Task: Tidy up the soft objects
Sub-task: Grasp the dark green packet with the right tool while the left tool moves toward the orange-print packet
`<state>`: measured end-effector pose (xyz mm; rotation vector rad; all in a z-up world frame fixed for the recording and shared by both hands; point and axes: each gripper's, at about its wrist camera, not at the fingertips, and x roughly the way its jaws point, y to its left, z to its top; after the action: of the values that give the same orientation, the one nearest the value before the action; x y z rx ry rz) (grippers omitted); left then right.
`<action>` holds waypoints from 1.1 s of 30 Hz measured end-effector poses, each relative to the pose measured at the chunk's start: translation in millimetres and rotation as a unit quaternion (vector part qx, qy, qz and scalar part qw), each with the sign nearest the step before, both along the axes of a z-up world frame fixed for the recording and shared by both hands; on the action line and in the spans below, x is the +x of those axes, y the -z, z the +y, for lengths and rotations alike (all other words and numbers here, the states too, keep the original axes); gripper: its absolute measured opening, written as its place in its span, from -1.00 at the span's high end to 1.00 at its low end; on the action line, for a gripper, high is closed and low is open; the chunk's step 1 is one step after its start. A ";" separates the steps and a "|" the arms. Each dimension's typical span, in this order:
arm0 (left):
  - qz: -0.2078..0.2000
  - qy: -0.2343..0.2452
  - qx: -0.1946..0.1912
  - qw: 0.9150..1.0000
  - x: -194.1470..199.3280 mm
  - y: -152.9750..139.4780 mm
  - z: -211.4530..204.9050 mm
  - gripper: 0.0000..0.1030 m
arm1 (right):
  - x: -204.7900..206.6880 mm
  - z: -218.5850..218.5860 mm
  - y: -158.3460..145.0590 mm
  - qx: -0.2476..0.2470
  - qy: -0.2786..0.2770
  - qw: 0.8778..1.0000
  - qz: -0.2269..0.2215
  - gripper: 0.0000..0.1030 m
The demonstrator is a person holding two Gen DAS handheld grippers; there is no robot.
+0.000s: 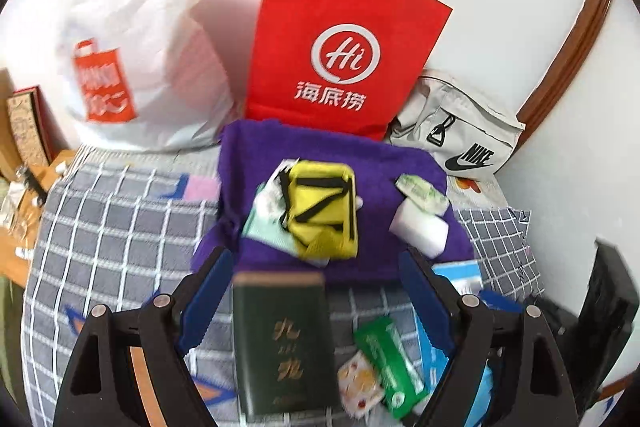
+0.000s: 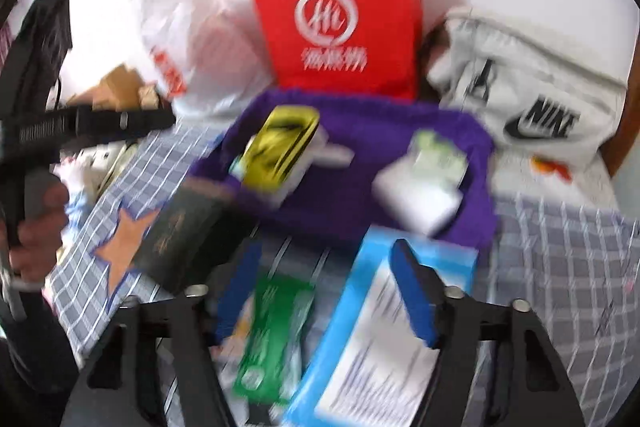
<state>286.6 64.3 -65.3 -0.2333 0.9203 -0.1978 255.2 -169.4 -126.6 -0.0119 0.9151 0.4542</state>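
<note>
A purple towel (image 1: 372,167) (image 2: 352,187) lies on the checked bedcover. On it sit a yellow pouch with black straps (image 1: 320,211) (image 2: 280,147), a white sponge block (image 1: 420,231) (image 2: 416,195) and a green-white tissue pack (image 1: 420,191) (image 2: 436,155). My left gripper (image 1: 316,267) is open and empty, above a dark green booklet (image 1: 284,339) (image 2: 180,239). My right gripper (image 2: 324,259) is open and empty, above a green packet (image 2: 272,339) (image 1: 388,359) and a blue-white packet (image 2: 384,339).
A red paper bag (image 1: 340,43) (image 2: 336,15), a white plastic bag (image 1: 132,47) (image 2: 188,31) and a white Nike bag (image 1: 460,131) (image 2: 528,87) stand against the wall. The checked bedcover (image 1: 112,227) (image 2: 560,267) spreads around. A cluttered wooden desk (image 1: 16,203) is left.
</note>
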 end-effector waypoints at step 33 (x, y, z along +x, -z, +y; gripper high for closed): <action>0.040 -0.032 -0.063 0.997 -103.7 55.1 68.0 -0.64 | -93.8 58.8 62.5 -0.098 -0.001 0.995 -0.010 0.91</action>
<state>182.9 132.2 -120.4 -0.3898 0.9800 -0.1885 161.4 -110.7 -189.0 -0.1971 0.9378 0.3645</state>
